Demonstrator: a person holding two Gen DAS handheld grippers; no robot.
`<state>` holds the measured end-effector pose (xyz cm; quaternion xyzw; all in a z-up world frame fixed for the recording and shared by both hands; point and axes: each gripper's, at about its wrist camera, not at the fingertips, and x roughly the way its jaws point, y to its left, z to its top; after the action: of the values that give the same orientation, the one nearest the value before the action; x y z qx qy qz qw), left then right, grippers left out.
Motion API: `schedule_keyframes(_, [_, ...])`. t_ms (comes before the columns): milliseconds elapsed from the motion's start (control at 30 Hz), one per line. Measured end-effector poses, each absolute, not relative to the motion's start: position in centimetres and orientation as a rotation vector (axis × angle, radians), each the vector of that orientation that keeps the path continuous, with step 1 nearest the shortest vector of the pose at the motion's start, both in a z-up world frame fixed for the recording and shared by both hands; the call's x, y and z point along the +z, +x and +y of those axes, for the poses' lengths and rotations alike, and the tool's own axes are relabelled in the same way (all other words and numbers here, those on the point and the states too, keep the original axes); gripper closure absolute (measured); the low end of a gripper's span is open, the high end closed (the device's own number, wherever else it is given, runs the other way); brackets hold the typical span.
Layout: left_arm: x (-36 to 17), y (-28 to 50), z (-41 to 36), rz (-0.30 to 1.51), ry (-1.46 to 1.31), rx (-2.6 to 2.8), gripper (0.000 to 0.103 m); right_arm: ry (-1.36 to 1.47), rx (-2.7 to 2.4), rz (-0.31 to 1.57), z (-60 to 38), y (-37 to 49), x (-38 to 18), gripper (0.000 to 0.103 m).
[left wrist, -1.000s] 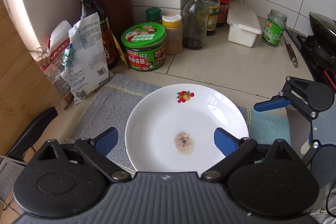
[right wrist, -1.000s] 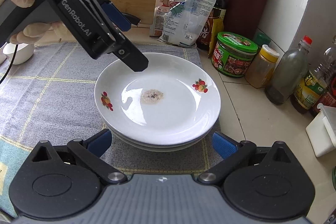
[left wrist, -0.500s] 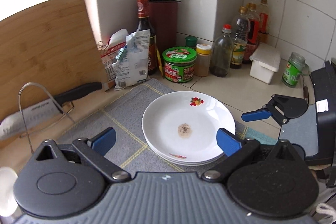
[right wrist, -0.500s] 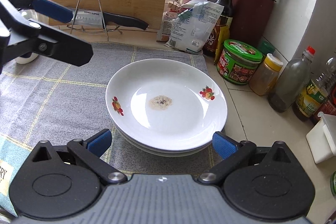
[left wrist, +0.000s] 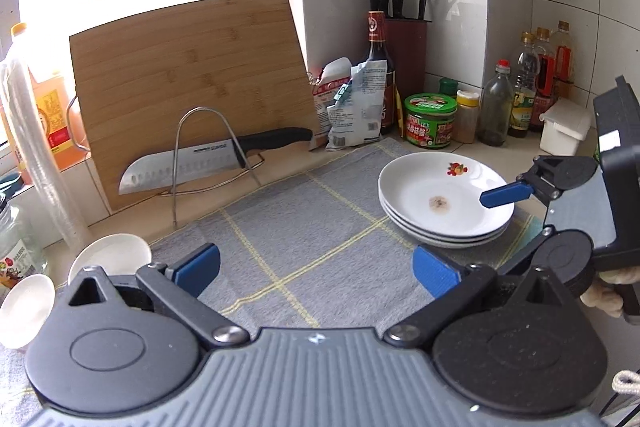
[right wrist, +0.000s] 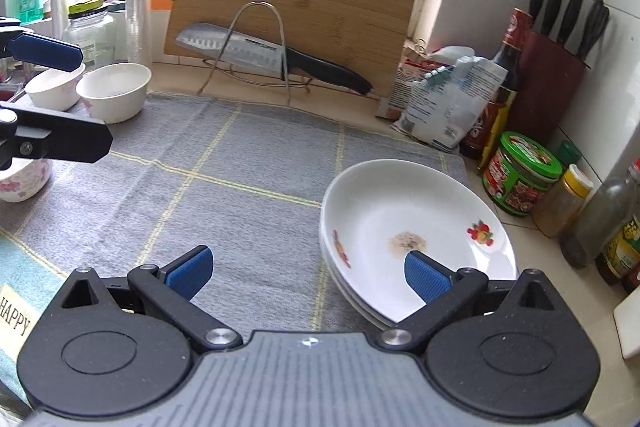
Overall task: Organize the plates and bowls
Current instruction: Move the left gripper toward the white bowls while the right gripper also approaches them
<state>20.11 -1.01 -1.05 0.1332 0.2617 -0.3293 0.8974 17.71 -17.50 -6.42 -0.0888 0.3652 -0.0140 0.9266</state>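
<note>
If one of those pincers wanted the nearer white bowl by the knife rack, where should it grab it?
Probably by the rim of the white bowl: it sits upright and open-mouthed on the cloth, with another bowl close beside it. So come from above on the free, cloth-facing side, one finger inside the wall, one outside.

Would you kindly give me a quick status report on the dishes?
Left hand-held gripper opening, empty; right hand-held gripper open, empty. Plates stacked on cloth. Bowls loose at far side. Path clear.

White plates [right wrist: 420, 223] are sitting stacked on the cloth's right; white bowls [right wrist: 114, 91] are standing upright far left.
</note>
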Motion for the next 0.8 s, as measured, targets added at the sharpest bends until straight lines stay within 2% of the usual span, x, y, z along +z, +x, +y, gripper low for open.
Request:
schedule_keyframes(467, [-3.2,20.5,14.1,0.619,0.284,-0.565,0.001,-0.220,0.209,0.795,-4.5,20.2,-7.8,0.000])
schedule_keyframes(800, [-7.3,21.9,19.3,0.742,0.307,-0.586,0.001,-0.282,0.337,0.855,0.3,22.1,-10.0,0.000])
